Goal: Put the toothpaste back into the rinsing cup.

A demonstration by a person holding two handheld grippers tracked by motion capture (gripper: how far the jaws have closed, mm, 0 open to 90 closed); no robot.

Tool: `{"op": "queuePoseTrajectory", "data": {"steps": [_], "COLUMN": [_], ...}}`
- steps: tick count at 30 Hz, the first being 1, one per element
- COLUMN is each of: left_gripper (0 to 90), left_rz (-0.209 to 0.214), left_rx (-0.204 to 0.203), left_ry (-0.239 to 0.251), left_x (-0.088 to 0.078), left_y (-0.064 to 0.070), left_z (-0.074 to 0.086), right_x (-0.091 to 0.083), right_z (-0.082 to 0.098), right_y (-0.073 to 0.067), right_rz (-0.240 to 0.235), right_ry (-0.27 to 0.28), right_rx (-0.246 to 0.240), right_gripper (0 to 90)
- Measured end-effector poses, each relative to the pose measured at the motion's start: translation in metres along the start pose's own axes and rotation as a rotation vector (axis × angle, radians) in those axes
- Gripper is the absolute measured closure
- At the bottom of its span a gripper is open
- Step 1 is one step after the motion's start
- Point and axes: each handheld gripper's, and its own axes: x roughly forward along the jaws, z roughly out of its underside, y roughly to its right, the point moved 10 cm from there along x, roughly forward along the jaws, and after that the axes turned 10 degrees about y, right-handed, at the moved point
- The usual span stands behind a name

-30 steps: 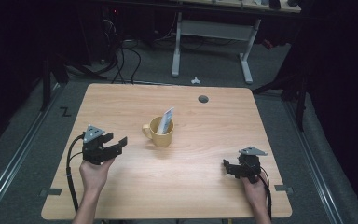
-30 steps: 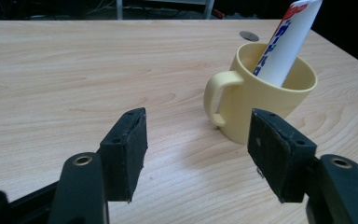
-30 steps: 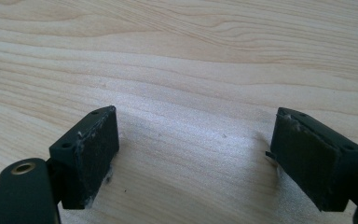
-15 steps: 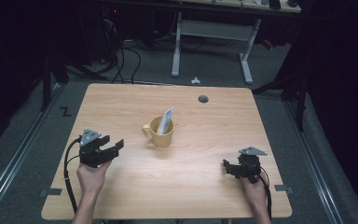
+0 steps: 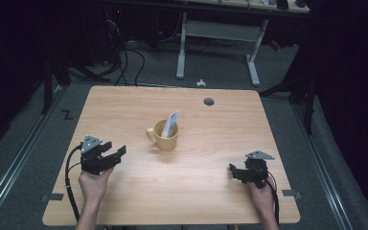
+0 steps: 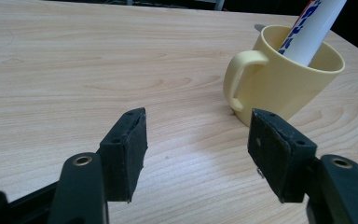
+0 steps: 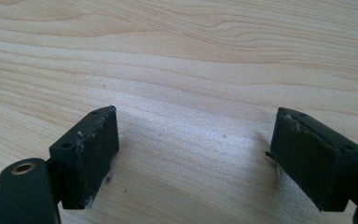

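Yellow mug mid-table, white tube leaning inside, handle toward left gripper. Left gripper near mug, jaws apart, empty. Right gripper well apart from mug, jaws wide, empty. Advice: approach level, straddle handle or tube squarely, avoid tipping mug. Light wood table; dark room, desk legs beyond mug.

High view overhead, far, facing forward-down; gripper views low, close; left shares the yellow ceramic mug on the light wooden table.
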Motion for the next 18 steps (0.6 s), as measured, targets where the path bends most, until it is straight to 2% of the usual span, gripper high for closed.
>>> {"op": "queuePoseTrajectory", "data": {"steps": [6,13,18], "left_gripper": [38.4,38.8,39.2], "left_rz": [0.003,0.004,0.007], "left_rx": [0.008,0.026,0.021], "left_ry": [0.000,-0.023,-0.033], "left_x": [0.001,0.007,0.011], "left_y": [0.000,0.001,0.001], "left_z": [0.002,0.010,0.016], "right_x": [0.000,0.000,0.000], "right_z": [0.000,0.000,0.000], "right_y": [0.000,0.000,0.000], "right_rz": [-0.001,0.000,-0.001], "right_ry": [0.001,0.000,0.001], "right_rx": [-0.001,0.000,-0.001], "right_gripper": [15.4,15.3,15.3]}}
